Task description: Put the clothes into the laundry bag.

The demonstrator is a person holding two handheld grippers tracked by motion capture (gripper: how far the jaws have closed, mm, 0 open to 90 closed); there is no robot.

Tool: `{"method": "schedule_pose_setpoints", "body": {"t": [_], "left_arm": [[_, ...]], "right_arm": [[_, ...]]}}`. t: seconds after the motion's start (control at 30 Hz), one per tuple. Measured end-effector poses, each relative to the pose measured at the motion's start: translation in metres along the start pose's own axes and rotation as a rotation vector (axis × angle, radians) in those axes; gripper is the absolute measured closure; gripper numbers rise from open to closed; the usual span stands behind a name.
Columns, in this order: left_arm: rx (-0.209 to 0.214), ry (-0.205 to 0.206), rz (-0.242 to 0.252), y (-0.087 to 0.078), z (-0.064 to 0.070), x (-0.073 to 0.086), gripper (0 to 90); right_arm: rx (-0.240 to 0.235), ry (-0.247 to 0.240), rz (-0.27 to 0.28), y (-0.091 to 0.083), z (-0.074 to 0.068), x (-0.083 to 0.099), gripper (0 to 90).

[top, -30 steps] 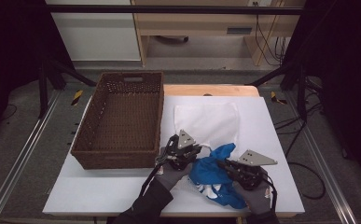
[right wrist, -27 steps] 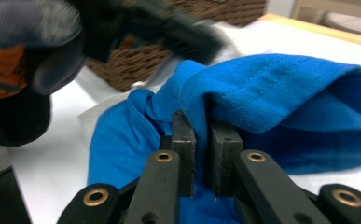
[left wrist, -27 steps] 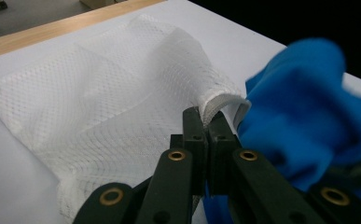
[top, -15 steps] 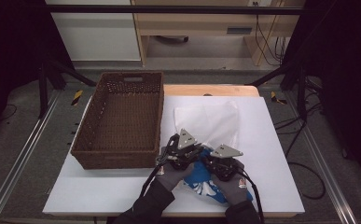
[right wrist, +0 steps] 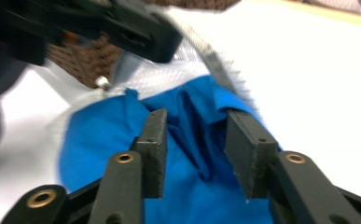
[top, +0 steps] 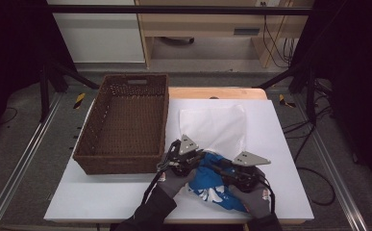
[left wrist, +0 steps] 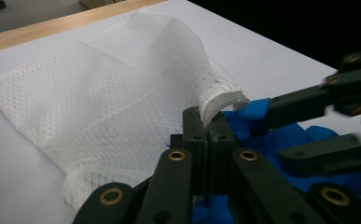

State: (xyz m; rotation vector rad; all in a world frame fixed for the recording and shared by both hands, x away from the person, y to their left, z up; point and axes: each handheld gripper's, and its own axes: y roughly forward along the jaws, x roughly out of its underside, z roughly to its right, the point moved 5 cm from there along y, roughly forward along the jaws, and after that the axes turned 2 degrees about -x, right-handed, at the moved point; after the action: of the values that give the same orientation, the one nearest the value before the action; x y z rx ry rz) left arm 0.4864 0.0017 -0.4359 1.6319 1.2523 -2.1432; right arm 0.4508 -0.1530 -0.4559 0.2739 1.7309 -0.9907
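Note:
A white mesh bag (top: pixel 215 127) lies flat on the white table (top: pixel 102 197), its open end toward me. My left gripper (top: pixel 199 158) is shut on the bag's hem (left wrist: pixel 225 100), lifting that edge; its jaws (left wrist: pixel 207 126) are pressed together. A blue garment with white print (top: pixel 212 185) lies bunched at the bag's mouth. My right gripper (top: pixel 216 167) points left into the garment. In the right gripper view it (right wrist: pixel 194 126) stands open, jaws either side of a raised fold of the blue cloth (right wrist: pixel 113 140). The left gripper view shows the right gripper (left wrist: pixel 276 133) over the blue cloth (left wrist: pixel 257 112).
A brown wicker basket (top: pixel 121 161) stands empty on the table's left half, its near corner close to my left gripper (right wrist: pixel 136 32). A wooden strip (top: pixel 217 92) runs along the table's far edge. Metal rails and cables lie on the floor at both sides.
My right gripper swung left up against the left one, then drew back slightly to the right over the blue garment. The left gripper stayed put on the bag's hem.

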Motion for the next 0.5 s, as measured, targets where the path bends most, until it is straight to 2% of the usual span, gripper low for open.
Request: {"method": "schedule_pose_setpoints", "body": {"t": [0.07, 0.17, 0.23, 0.37, 0.43, 0.5], "left_arm": [[-0.002, 0.001, 0.001, 0.0, 0.0, 0.0, 88.5], [-0.003, -0.002, 0.002, 0.0, -0.001, -0.001, 88.5], [0.0, 0.004, 0.006, 0.0, -0.001, -0.002, 88.6], [0.002, 0.001, 0.01, -0.001, -0.001, -0.002, 88.6], [0.001, -0.002, 0.01, -0.001, 0.0, -0.002, 88.5], [-0.002, 0.0, 0.011, -0.002, -0.001, -0.002, 88.6]], "right_arm": [[-0.007, 0.002, 0.024, -0.01, -0.001, 0.0, 55.5], [-0.052, 0.006, 0.022, -0.014, -0.007, 0.005, 44.1], [-0.095, 0.0, -0.012, -0.006, -0.014, 0.012, 39.4], [-0.123, 0.004, -0.085, 0.023, -0.021, 0.03, 33.9], [-0.105, -0.003, -0.121, 0.035, -0.021, 0.037, 36.7], [-0.096, -0.001, -0.134, 0.039, -0.02, 0.039, 46.8]]}}
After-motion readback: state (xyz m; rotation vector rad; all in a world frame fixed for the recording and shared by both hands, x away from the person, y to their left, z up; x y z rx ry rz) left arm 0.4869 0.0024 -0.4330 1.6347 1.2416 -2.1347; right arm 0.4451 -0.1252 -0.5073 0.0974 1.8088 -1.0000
